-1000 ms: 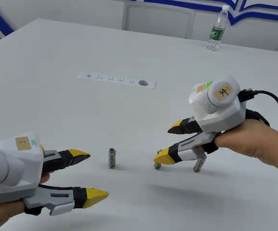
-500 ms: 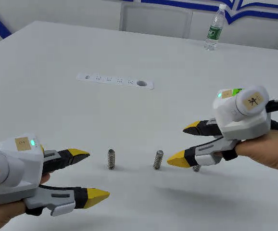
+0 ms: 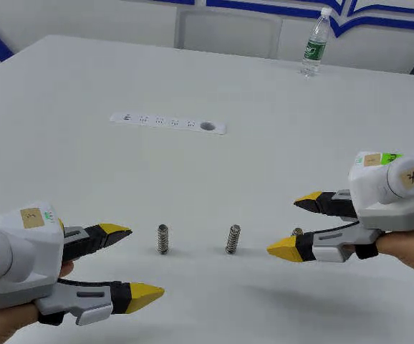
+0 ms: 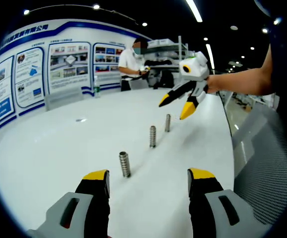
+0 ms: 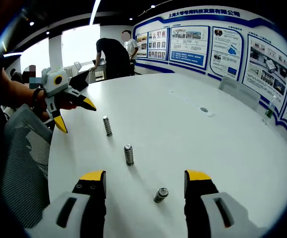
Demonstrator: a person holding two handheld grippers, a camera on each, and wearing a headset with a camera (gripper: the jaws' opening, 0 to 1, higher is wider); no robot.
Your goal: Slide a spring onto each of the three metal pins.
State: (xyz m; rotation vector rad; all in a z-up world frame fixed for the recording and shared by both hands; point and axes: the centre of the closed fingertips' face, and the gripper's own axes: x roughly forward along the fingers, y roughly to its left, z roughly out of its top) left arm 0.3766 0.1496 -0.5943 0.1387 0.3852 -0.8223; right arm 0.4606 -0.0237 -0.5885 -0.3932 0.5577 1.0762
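We're watching the left gripper (image 3: 141, 261) and the right gripper (image 3: 286, 226) hanging with jaws spread and holding nothing above the smooth white table (image 3: 193, 179), three slim ribbed metal springs (image 3: 233, 239) standing in a row between them. The end spring (image 5: 160, 194) is sitting just beside the right gripper's yellow tip and looking slightly tilted, so we're judging a careless brush could be knocking that light coil over.

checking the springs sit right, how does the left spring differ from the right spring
The left spring stands straight in the open; the right spring appears to lean in the right gripper view. In the head view the left spring shows whole, while the right spring peeks from behind the right gripper, at its lower tip. Both are grey coils on the white table, ungripped.
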